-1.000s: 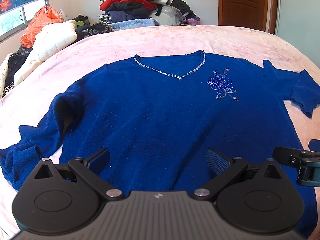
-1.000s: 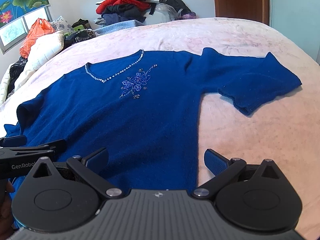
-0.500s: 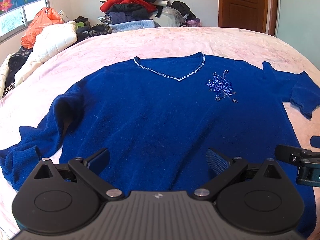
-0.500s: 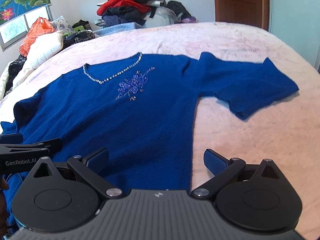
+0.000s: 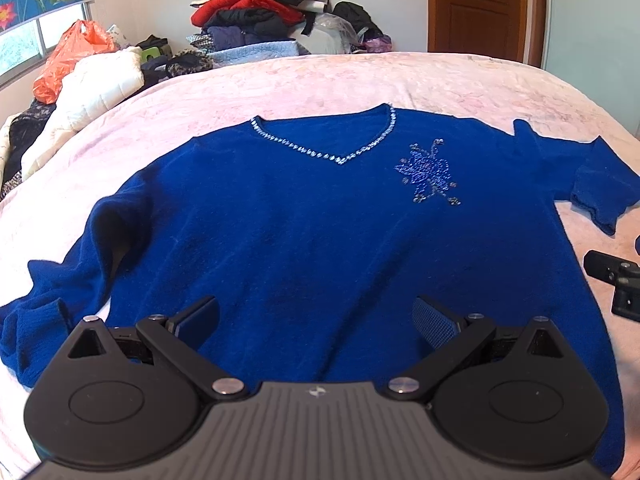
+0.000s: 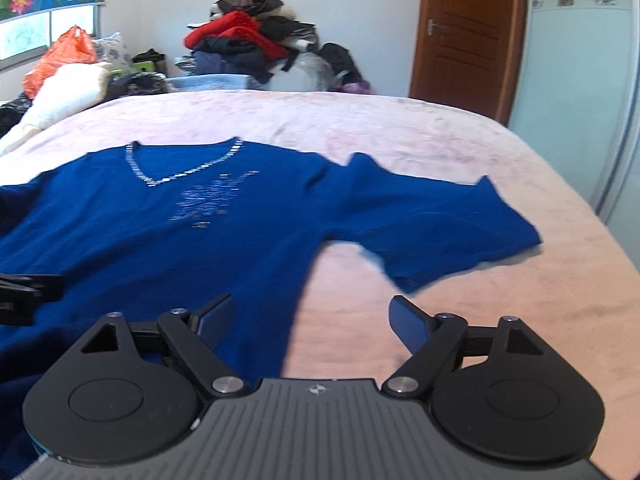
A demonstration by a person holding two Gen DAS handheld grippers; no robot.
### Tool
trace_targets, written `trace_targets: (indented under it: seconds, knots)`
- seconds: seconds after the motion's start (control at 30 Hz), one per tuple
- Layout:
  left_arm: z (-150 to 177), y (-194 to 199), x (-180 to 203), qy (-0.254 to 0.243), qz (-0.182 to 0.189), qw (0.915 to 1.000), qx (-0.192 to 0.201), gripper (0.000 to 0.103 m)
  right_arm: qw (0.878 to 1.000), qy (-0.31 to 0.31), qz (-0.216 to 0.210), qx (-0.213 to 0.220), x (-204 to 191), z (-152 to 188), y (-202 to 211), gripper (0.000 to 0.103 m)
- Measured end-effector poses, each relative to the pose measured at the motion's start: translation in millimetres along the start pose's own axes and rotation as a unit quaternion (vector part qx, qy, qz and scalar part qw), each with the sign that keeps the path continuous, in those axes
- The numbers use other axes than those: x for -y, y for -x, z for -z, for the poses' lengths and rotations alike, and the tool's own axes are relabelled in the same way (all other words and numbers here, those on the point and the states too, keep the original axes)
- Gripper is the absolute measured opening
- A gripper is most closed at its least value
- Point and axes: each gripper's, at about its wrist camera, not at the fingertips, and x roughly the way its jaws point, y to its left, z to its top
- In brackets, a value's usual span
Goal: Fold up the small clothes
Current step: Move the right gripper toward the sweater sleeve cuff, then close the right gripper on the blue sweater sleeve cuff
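A blue V-neck sweater (image 5: 312,232) with a beaded neckline and a beaded flower lies spread flat, front up, on the pink bed (image 5: 360,80). It also shows in the right wrist view (image 6: 200,240). Its left sleeve (image 5: 52,296) is bunched near the bed edge; its right sleeve (image 6: 452,228) lies flat, pointing right. My left gripper (image 5: 316,320) is open and empty above the lower hem. My right gripper (image 6: 312,320) is open and empty above the sweater's right side edge. Each gripper's tip shows at the edge of the other's view.
A tall pile of clothes (image 5: 260,12) stands beyond the far side of the bed. A white padded jacket (image 5: 88,96) and an orange bag (image 5: 68,56) lie at the left. A wooden door (image 6: 468,36) is at the back right.
The right gripper has swung to the right and tilted up, so the sweater's right sleeve sits more central in its view. The left gripper has drawn back slightly. Both stay open.
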Motion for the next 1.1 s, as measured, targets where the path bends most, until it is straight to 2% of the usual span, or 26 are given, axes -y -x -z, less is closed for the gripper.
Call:
trace_targets:
  seconds: [0.17, 0.43, 0.6, 0.83, 1.1]
  knots:
    - [-7.0, -3.1, 8.8, -0.005, 0.002, 1.0, 0.003, 0.103, 1.0, -0.016, -0.003, -0.007, 12.3, 1.1, -7.8, 0.074]
    - [-17.4, -12.2, 18.8, -0.013, -0.002, 0.9999, -0.002, 0.103, 1.0, 0.003, -0.024, -0.007, 1.9, -1.7, -9.5, 0.073]
    - [-17.9, -15.0, 20.7, -0.018, -0.008, 0.9998, -0.004, 0.103, 1.0, 0.022, 0.016, 0.0, 10.9, -5.5, -18.8, 0.073]
    - [-17.6, -20.1, 18.0, -0.017, -0.02, 0.9996, -0.012, 0.103, 0.999, 0.016, 0.049, 0.0, 34.8, -10.0, -33.8, 0.073]
    - [-18.2, -24.7, 20.8, -0.026, -0.023, 0.9992, -0.018, 0.103, 0.996, 0.035, 0.08, -0.006, 43.6, -11.9, -53.7, 0.065]
